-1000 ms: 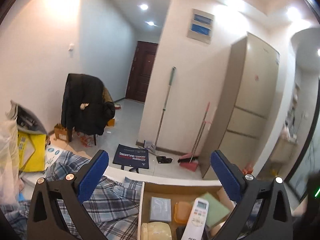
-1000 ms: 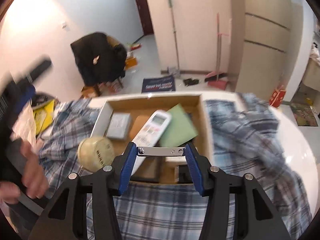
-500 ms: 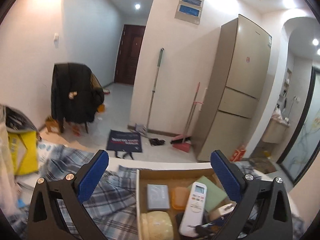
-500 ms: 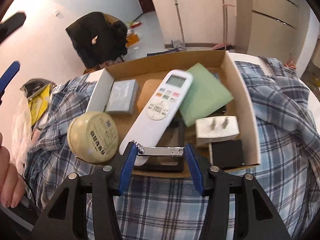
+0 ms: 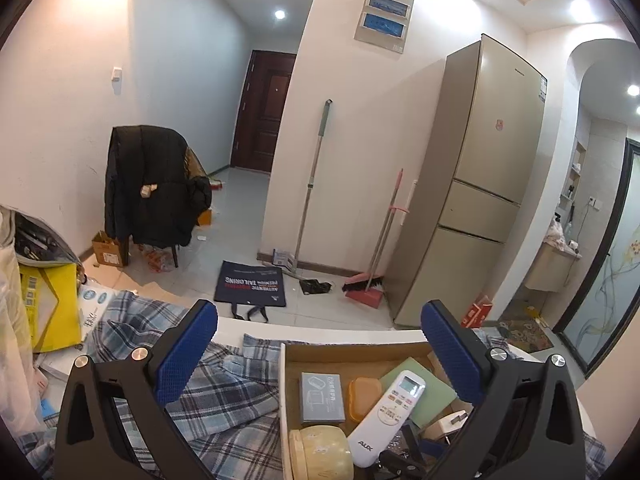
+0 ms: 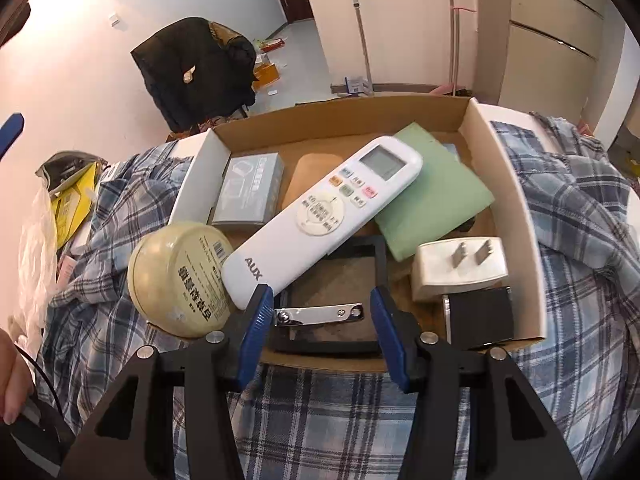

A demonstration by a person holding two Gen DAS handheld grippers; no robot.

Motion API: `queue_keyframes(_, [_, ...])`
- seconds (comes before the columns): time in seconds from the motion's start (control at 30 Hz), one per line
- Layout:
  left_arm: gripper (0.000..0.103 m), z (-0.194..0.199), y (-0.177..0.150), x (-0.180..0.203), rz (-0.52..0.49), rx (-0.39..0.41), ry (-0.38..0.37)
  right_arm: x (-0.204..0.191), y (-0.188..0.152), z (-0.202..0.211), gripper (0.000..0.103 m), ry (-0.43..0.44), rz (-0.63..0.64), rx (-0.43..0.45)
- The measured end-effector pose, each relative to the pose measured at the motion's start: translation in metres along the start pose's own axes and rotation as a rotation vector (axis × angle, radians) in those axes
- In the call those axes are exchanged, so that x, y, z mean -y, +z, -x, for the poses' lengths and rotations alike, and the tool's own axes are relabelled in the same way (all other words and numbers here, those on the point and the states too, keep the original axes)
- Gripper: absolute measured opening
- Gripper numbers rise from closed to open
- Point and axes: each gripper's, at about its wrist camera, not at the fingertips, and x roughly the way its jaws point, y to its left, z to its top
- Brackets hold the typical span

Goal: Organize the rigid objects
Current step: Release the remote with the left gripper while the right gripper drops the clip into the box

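Right claw (image 6: 322, 316) lower now, gripping flat metal nail clipper (image 6: 320, 314).

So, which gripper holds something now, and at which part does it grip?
The right gripper holds a metal nail clipper by its two ends, crosswise between the pads, above the cardboard box. The left gripper is open and holds nothing.

Glossy metal nail clipper (image 6: 320, 314); matt cardboard box (image 6: 516, 216).
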Motion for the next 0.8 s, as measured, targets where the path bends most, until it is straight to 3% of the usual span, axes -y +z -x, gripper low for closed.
queue_keyframes(0.13, [0.103,0.003,0.000,0.004,-0.016,0.010,-0.007,0.002,0.003,0.022,0.050,-0.019,0.014,0.058])
queue_keyframes(0.33, [0.103,0.021,0.003,0.023,-0.076,0.070,-0.040,0.011,0.004,0.076,0.052,-0.172,0.041,0.251])
queue_keyframes(0.43, [0.103,0.031,0.005,0.035,-0.085,0.096,-0.061,0.024,0.005,0.104,0.051,-0.205,0.013,0.315])
queue_keyframes(0.67, [0.103,0.098,0.009,0.075,-0.164,0.270,-0.053,0.036,-0.011,0.178,0.056,-0.223,0.014,0.501])
queue_keyframes(0.8, [0.103,0.138,0.011,0.093,-0.219,0.338,-0.061,0.028,-0.030,0.217,0.068,-0.240,0.077,0.623])
